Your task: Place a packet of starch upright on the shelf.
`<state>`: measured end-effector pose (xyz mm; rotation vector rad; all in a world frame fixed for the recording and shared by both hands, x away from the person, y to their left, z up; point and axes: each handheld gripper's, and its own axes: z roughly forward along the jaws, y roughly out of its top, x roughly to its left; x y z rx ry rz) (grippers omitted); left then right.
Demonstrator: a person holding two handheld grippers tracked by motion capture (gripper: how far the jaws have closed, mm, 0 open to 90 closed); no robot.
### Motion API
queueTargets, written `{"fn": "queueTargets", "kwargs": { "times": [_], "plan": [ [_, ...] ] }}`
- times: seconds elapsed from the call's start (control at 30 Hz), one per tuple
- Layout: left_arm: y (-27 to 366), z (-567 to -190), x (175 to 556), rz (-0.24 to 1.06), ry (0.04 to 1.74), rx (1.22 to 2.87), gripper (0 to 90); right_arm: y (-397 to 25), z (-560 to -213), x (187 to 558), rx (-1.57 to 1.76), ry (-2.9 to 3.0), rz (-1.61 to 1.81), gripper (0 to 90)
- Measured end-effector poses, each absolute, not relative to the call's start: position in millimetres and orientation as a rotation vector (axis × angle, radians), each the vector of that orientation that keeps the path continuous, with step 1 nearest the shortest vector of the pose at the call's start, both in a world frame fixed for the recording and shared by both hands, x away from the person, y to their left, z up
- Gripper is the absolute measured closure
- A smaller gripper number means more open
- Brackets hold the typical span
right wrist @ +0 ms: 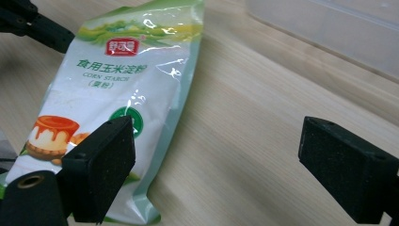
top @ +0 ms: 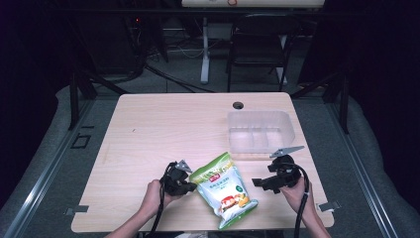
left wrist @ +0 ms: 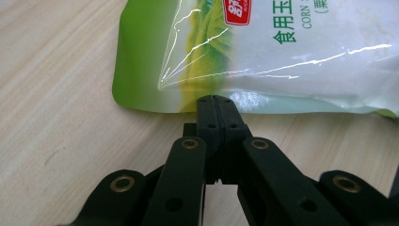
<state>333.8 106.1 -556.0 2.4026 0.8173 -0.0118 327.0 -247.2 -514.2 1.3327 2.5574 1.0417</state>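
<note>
Corn starch bag (top: 224, 190) flat on a pale wood-grain table (top: 163, 129), between two hand-held grippers.

Lying near the front edge of the table, tilted, green top end toward the far side and pudding picture toward the person. Left gripper (top: 189, 186) just beside the bag's left edge, clenched tight with nothing between the pads, tips (left wrist: 216, 101) right at the bag's green border in the left gripper view. Right gripper (top: 258, 182) released, spread wide over bare wood, one pad (right wrist: 101, 167) in front of the bag's lower corner, the other (right wrist: 346, 167) well off to the side. Clear plastic container (top: 261, 130) with compartments farther back on the right, apart from the bag. Small round hole (top: 238, 105) near the table's far edge. Beyond, a dim room: grey floor, dark folding chair (top: 257, 47), white desk leg (top: 204, 49), loose cables, black drapes at both sides.
</note>
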Motion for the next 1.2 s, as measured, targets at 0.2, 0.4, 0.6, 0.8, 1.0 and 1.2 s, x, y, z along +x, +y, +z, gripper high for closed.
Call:
{"fn": "queueTargets", "kwargs": {
  "times": [0.2, 0.4, 0.6, 0.8, 1.0, 1.2],
  "plan": [
    [102, -557, 339, -0.013, 0.809, 2.402, 90.0, -235, -518, 341, 1.328, 2.604, 1.047, 12.8],
    [99, -557, 343, -0.019, 0.807, 2.400, 90.0, -225, -523, 355, 1.334, 2.643, 1.043, 14.7],
    [95, -557, 348, -0.020, 0.802, 2.394, 90.0, -211, -530, 375, 1.340, 2.681, 1.038, 19.7],
    [106, -554, 351, -0.038, 0.832, 2.386, 73.5, -200, -537, 390, 1.347, 2.728, 1.019, 23.2],
    [123, -549, 353, -0.034, 0.883, 2.374, 39.5, -195, -541, 401, 1.354, 2.767, 0.987, 23.9],
    [141, -542, 353, -0.020, 0.931, 2.335, 23.9, -190, -547, 407, 1.384, 2.774, 1.013, 24.1]
  ]
}}
